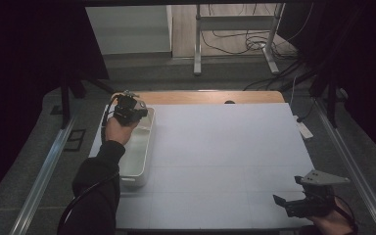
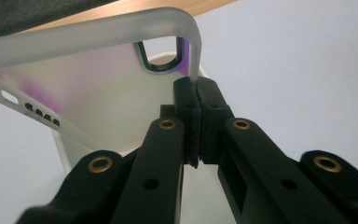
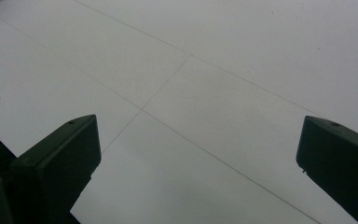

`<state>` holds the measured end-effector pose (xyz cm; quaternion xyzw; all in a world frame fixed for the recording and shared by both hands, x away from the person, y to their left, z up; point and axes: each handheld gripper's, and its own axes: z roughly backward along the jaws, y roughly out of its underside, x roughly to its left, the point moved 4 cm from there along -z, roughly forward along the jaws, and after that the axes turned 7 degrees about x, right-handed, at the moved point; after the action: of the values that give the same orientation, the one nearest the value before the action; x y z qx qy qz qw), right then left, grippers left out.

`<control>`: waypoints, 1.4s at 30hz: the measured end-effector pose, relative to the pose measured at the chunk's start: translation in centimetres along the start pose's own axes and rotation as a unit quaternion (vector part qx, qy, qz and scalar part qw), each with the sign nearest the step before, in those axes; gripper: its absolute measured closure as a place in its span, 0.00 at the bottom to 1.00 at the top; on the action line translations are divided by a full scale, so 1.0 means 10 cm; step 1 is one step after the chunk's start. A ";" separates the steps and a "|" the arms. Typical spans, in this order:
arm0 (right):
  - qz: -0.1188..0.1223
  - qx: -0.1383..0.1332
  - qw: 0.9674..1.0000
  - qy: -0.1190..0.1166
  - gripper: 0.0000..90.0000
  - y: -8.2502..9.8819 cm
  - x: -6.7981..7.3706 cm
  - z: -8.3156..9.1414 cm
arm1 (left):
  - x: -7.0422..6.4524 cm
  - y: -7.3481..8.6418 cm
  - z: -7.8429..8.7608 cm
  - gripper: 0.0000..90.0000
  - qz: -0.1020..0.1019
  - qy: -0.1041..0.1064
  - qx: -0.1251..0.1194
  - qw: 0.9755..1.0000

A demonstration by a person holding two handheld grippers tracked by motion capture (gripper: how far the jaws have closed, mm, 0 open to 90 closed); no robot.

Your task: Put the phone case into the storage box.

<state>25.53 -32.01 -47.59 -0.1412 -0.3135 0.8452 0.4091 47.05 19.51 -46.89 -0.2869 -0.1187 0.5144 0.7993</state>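
A frosted, translucent phone case (image 2: 88, 88) with a camera cut-out is pinched by its rim in my left gripper (image 2: 196, 91), whose jaws are shut on the case's edge. In the high view the left gripper (image 1: 127, 110) hangs over the far end of a white rectangular tray (image 1: 139, 161), and the tray's white wall (image 2: 65, 149) shows below the case. My right gripper (image 1: 283, 204) rests low at the table's near right corner. Its jaws stand wide apart, and the right gripper (image 3: 198, 140) has nothing but bare table between them.
A pale mat (image 1: 225, 147) covers the table, with a strip of wooden top (image 1: 200, 96) at the far edge. A metal stand (image 1: 235, 29) and loose cables (image 1: 254, 44) are on the floor beyond. Dark curtains flank both sides.
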 end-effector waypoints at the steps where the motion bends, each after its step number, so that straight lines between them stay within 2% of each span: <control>1: 0.000 0.000 1.000 0.000 0.00 0.00 0.00 0.00 | 0.00 0.00 -0.01 0.98 0.001 -0.002 0.001 1.000; 8: 0.002 0.002 1.000 0.000 0.00 0.00 0.00 0.00 | 0.02 0.01 -0.08 0.98 0.009 0.002 -0.001 1.000; 23: 0.005 0.002 1.000 0.000 0.00 0.00 0.00 0.00 | 0.00 -0.05 -0.18 0.96 0.009 0.004 -0.007 1.000; 32: 0.006 0.003 1.000 0.000 0.00 0.00 0.00 0.00 | 0.00 -0.06 -0.18 0.81 0.004 -0.008 -0.017 1.000; 42: 0.006 0.003 1.000 0.001 0.00 0.00 0.01 0.00 | -0.02 -0.05 -0.16 0.72 0.000 -0.005 -0.022 1.000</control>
<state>25.49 -31.96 -47.61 -0.1425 -0.3098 0.8484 0.4048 48.14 18.65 -47.81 -0.3025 -0.1339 0.5133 0.7919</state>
